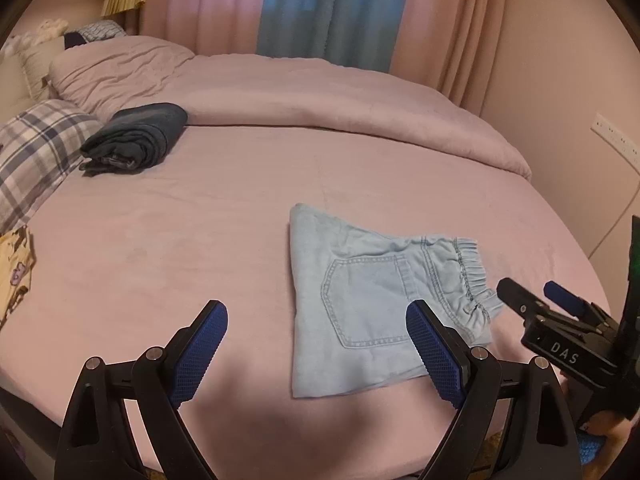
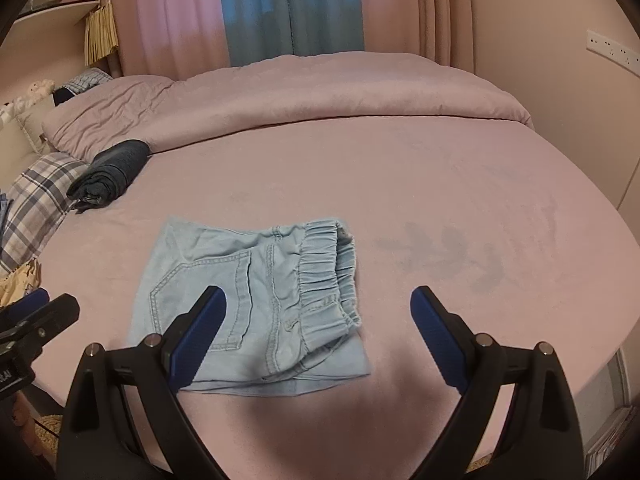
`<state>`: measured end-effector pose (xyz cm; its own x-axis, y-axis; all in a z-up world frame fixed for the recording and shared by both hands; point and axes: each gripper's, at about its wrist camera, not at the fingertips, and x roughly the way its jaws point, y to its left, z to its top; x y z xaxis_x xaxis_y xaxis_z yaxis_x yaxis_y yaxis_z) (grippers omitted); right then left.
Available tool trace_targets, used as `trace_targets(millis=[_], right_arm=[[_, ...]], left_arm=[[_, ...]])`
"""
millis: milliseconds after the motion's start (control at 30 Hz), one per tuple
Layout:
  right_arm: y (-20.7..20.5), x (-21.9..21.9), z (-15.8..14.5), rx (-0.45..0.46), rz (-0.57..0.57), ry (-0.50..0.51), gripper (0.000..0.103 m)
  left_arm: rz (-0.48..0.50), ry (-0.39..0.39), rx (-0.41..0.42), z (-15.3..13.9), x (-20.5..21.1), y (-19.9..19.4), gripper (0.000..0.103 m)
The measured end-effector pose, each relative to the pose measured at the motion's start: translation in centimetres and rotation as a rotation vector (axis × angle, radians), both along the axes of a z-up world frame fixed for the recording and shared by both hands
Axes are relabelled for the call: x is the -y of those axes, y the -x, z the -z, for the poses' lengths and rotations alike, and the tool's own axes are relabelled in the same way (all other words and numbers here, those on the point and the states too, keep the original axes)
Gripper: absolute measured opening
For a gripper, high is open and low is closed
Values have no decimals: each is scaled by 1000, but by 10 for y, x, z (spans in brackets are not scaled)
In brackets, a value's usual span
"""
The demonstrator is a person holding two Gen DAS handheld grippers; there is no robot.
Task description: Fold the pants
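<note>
Left claw [image 1: 316, 344] open; pants [image 1: 372, 300] waistband rightward.

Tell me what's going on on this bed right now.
A person is folding pants with a handheld gripper in each hand. The light blue denim pants lie folded into a compact square on the pink bed sheet, back pocket and elastic waistband facing up. The left gripper and the right gripper are both open and hold nothing, hovering at the near side. A dark folded garment sits by the plaid pillow.
</note>
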<state>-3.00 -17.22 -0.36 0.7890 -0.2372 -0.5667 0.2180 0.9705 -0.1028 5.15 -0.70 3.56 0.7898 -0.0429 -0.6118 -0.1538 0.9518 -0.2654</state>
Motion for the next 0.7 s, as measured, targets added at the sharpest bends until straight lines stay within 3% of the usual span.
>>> trace_targets(millis=[200, 700], right_arm=[[2, -2, -1, -2, 10, 11, 94], [0, -10, 4, -18, 4, 30, 94]], left_arm=[[14, 38, -3, 0, -4, 0, 91], [19, 36, -4, -1, 2, 1, 91]])
